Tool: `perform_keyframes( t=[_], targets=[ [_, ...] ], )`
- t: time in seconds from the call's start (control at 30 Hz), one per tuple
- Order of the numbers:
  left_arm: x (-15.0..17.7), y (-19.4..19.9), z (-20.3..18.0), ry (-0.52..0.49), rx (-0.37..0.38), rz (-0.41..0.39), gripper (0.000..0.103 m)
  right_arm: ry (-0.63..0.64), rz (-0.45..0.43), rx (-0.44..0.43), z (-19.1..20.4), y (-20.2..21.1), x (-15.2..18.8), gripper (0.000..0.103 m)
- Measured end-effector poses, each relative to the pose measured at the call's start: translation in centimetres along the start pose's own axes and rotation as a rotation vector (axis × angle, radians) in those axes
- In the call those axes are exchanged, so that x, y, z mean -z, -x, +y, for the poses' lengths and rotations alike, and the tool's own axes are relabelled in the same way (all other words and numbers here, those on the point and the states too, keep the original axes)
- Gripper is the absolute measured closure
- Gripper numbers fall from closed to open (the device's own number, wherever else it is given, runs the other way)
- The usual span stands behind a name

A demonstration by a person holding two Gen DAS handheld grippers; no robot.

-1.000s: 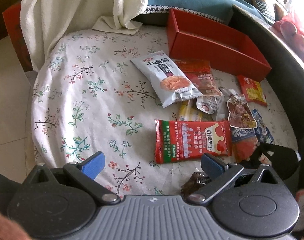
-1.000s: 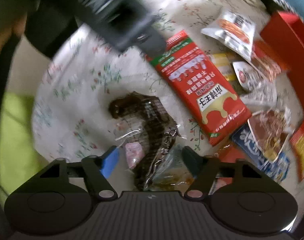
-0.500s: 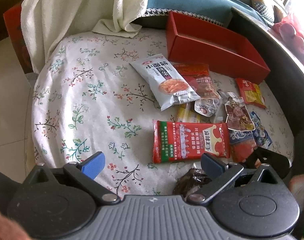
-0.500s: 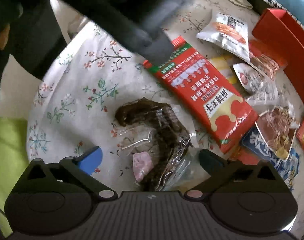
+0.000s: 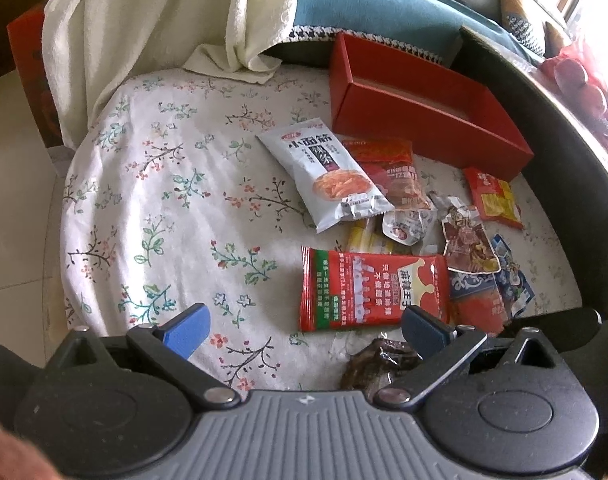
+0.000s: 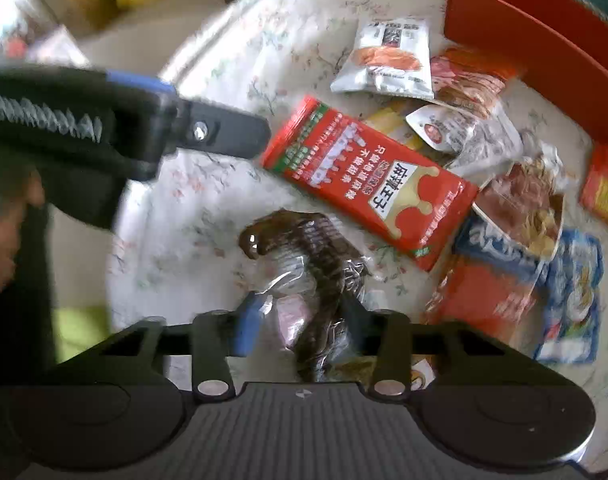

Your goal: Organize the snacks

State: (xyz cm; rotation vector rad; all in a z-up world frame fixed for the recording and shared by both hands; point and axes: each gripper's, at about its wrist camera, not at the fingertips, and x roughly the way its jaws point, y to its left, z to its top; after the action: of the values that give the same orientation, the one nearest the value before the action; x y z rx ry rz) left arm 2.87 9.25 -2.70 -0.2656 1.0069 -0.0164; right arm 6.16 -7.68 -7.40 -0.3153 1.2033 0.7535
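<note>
Right gripper (image 6: 299, 318) fingers just closed onto the clear crinkly pack of dark brown snack (image 6: 316, 280); left gripper (image 5: 304, 326) fingers wide apart over bare floral cloth (image 5: 163, 184).

Floral-clothed table (image 5: 175, 200) — red box (image 5: 420, 116); scattered snack packets (image 5: 372, 288).

Premises: a private home, living-room area. Evidence: a round counter (image 5: 151, 184) under a floral household cloth, a teal sofa (image 5: 368, 12) with patterned cushions (image 5: 520, 20) directly behind it, a cream towel (image 5: 159, 28) draped over seating, pale floor tiles (image 5: 11, 168), and daylight from a window (image 5: 600, 4).
</note>
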Motion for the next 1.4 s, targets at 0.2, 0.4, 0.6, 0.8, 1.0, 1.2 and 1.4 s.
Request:
perform_keyframes(
  t=[0.2, 0.4, 0.6, 0.8, 1.0, 1.2, 1.4],
  targets=[
    [0.0, 0.4, -1.0, -0.082, -0.011, -0.025, 0.006, 0.042, -0.033, 0.063, 0.2, -0.6, 1.1, 0.038],
    [0.2, 0.0, -1.3, -0.091, -0.043, -0.01, 0.006, 0.216, -0.057, 0.152, 0.8, -0.7, 0.5, 0.005],
    [0.3, -0.4, -1.3, -0.093, -0.033, 0.008, 0.006, 0.193, -0.055, 0.138, -0.4, -2.6, -1.2, 0.011],
    [-0.2, -0.5, -0.7, -0.043, 0.007, 0.019, 0.006, 0.055, -0.007, 0.06, -1.5, -0.5, -0.8, 0.025],
    [0.0, 0.0, -0.9, -0.062, 0.019, 0.003, 0.006, -0.089, -0.134, 0.016, -3.3, 3.2, 0.6, 0.025],
    [0.1, 0.6, -3.2, -0.24, 0.035, -0.038, 0.006, -0.198, -0.252, 0.009, -6.2, 5.6, 1.6, 0.025],
    [-1.2, -0.4, -5.4, -0.583, -0.055, -0.093, 0.006, -0.268, -0.269, 0.007, -8.2, 5.4, 2.3, 0.025]
  ],
)
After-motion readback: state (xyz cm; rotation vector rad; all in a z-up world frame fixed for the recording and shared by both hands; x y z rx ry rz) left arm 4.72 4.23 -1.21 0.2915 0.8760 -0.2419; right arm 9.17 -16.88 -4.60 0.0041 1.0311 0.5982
